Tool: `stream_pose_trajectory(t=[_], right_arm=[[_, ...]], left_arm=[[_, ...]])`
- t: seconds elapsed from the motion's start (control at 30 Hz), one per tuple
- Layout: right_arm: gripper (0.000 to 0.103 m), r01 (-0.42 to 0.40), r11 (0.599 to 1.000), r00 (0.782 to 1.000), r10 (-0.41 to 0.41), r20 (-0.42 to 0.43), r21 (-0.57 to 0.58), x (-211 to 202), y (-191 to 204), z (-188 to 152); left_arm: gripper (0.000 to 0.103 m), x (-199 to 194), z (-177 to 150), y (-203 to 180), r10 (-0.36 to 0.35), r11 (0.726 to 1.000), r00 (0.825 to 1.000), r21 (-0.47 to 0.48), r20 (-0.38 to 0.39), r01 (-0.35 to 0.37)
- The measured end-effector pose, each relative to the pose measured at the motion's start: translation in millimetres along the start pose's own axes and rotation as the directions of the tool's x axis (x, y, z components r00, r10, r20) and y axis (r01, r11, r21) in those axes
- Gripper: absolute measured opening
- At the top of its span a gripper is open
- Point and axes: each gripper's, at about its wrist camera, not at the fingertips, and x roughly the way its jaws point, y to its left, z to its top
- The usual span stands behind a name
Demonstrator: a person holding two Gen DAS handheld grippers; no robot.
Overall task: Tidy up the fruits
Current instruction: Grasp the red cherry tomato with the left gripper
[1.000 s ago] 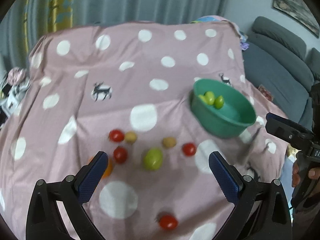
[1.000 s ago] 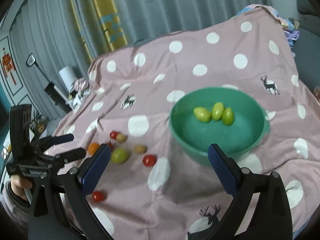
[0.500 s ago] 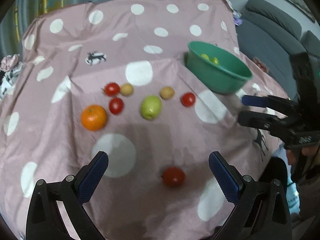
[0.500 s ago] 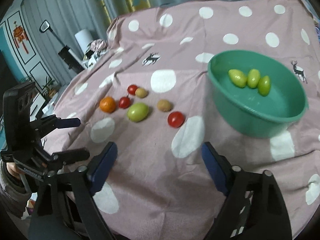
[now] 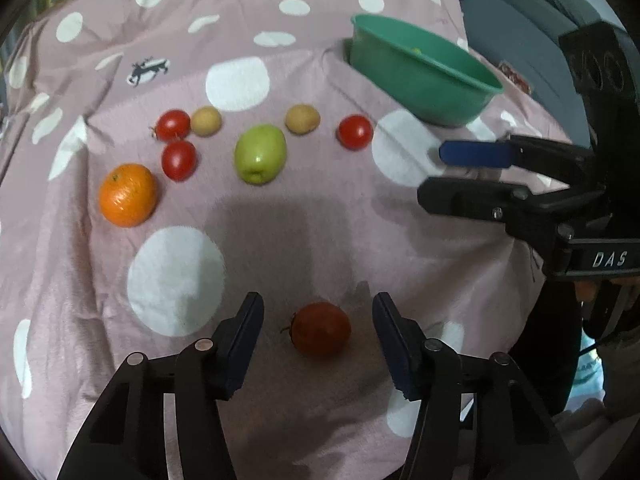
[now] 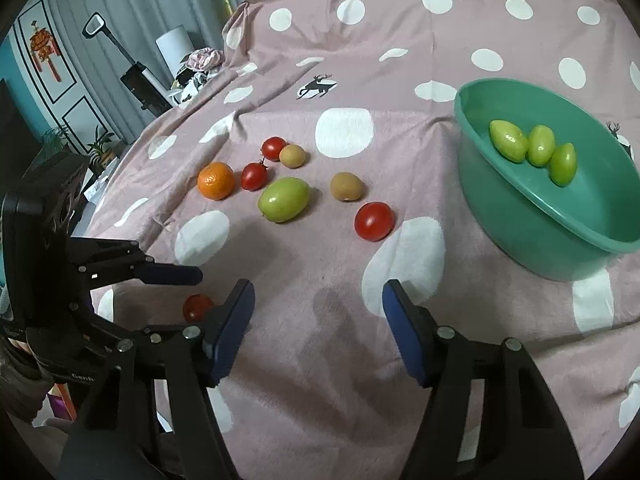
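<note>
A lone red tomato (image 5: 320, 334) lies on the pink dotted cloth (image 5: 280, 240) between the fingers of my left gripper (image 5: 317, 300). Its jaws are closing, with gaps still on both sides of the tomato. Farther back lie an orange (image 5: 128, 195), a green fruit (image 5: 261, 153), three more tomatoes and two small brown fruits. The green bowl (image 6: 560, 240) at the right holds three green fruits (image 6: 532, 150). My right gripper (image 6: 318, 286) hangs over bare cloth in front of the bowl. Its jaws are closing with nothing between them.
A grey sofa (image 5: 520, 20) stands beyond the table's right side. Curtains, a white roll (image 6: 174, 46) and clutter lie past the far left corner. The cloth drops off at the near edge, below both grippers.
Both grippers came down toward the cloth and tilted more steeply. Both narrowed their jaws. The left one now straddles the lone tomato that lay ahead of it before.
</note>
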Motion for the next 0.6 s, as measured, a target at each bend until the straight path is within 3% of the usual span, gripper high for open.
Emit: stream_pose_trajectory(t=[0.03,0.13,0.33,0.6], right_arm=[[0.066,0.000,1.000,1.000,0.000,-0.001,-0.002,2,0,1],[0.062,0.002,1.000,1.000,-0.002,-0.011,-0.019,9,0,8],[0.056,0.033,0.998,0.999,-0.035,-0.030,-0.060,26,-3,24],[0.046,0.128,0.976,0.985,-0.146,-0.090,-0.178,56,-5,46]], left_arm=[[0.040,2,0,2,-0.004,1.000,1.000,-0.007,-0.008,0.004],[0.030,2,-1,6,-0.009,1.000,1.000,-0.020,-0.002,0.009],[0.030,-4,-3,15,-0.027,0.998,0.999,-0.052,0.025,0.028],[0.030,-16,-9,35,-0.029,0.994,0.998,-0.107,0.058,0.035]])
